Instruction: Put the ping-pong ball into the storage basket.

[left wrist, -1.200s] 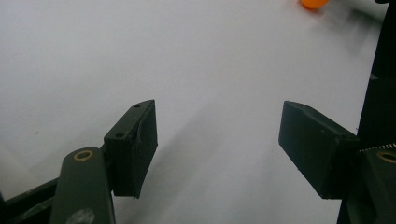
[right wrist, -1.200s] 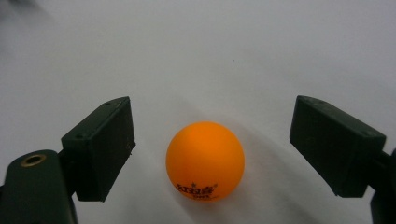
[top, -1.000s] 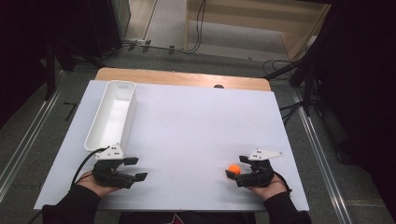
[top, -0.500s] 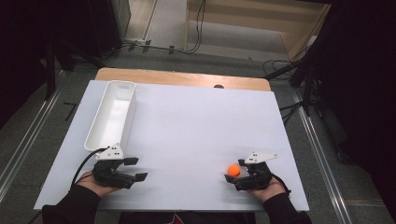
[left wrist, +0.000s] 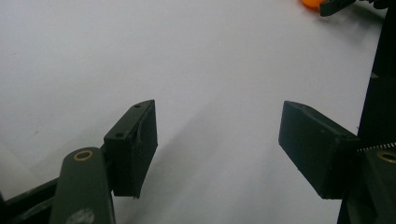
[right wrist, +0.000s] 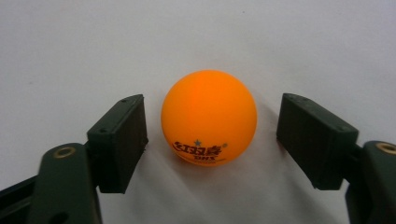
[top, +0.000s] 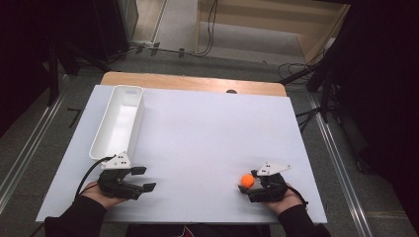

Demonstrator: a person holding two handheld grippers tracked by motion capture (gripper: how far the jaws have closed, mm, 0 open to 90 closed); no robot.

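Right gripper [right wrist: 210, 140] jaws just closing around orange ball [right wrist: 208, 117], not touching; ball at 12 o'clock between them; left gripper [left wrist: 217, 144] open

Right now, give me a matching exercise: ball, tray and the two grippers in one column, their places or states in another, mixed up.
Things:
1. ball
2. tray
3. left gripper
4. right gripper

Places or states:
A. open, nothing between the jaws
B. white, on the table's left side
C. orange, on the table between two jaws
D. jaws just been closing around the ball, pads not yet touching it

Pairs: 1-C, 2-B, 3-A, 4-D
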